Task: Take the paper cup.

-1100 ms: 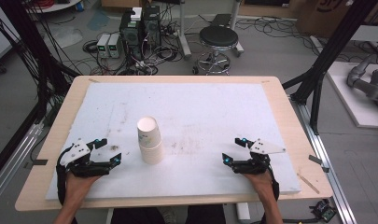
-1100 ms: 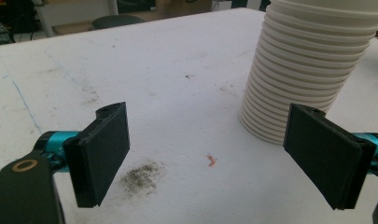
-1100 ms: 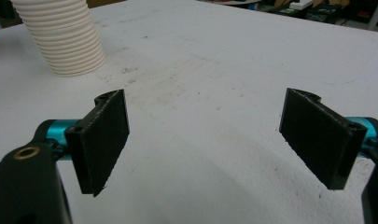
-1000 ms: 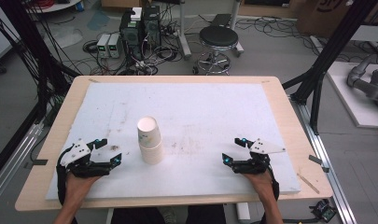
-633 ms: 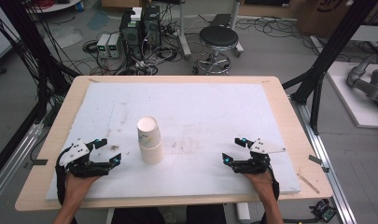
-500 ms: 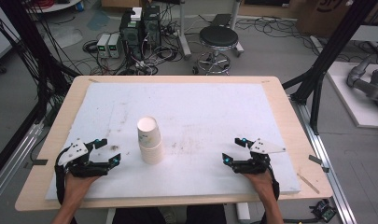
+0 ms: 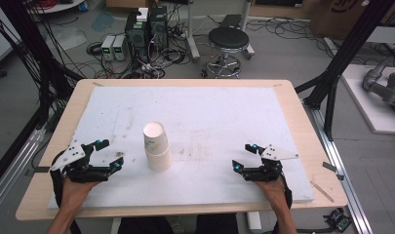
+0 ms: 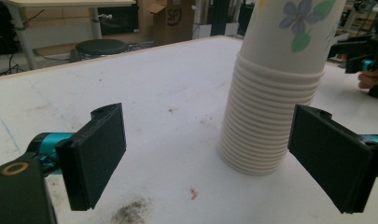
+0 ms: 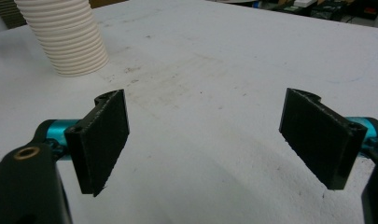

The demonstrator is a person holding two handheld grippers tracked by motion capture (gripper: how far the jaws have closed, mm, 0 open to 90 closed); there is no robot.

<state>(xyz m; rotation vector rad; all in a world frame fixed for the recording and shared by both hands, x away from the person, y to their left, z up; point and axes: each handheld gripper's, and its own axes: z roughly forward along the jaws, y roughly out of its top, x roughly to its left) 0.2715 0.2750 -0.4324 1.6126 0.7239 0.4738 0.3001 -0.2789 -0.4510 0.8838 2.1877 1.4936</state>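
Stack of paper cups point(image 7: 156, 146): upside down on the white board point(image 7: 209, 112), centre-left of the high view, floral print on the top cup.

Left gripper point(image 7: 108, 155): lower left of the frame, low over the board, jaws spread wide, nothing held; stack just beside it, ahead and toward its right jaw.

Right gripper point(image 7: 245, 157): lower right of the frame, jaws wide apart, empty, well apart from the stack.

Black stool point(image 7: 228, 39): on the floor, top centre.

Your stack of paper cups point(image 7: 156, 146) stands upside down on the white bench point(image 7: 224, 107), a bit left of the middle. The cups are white and packed tight (many rims show like rings). The top one has blue flowers and green leaves.
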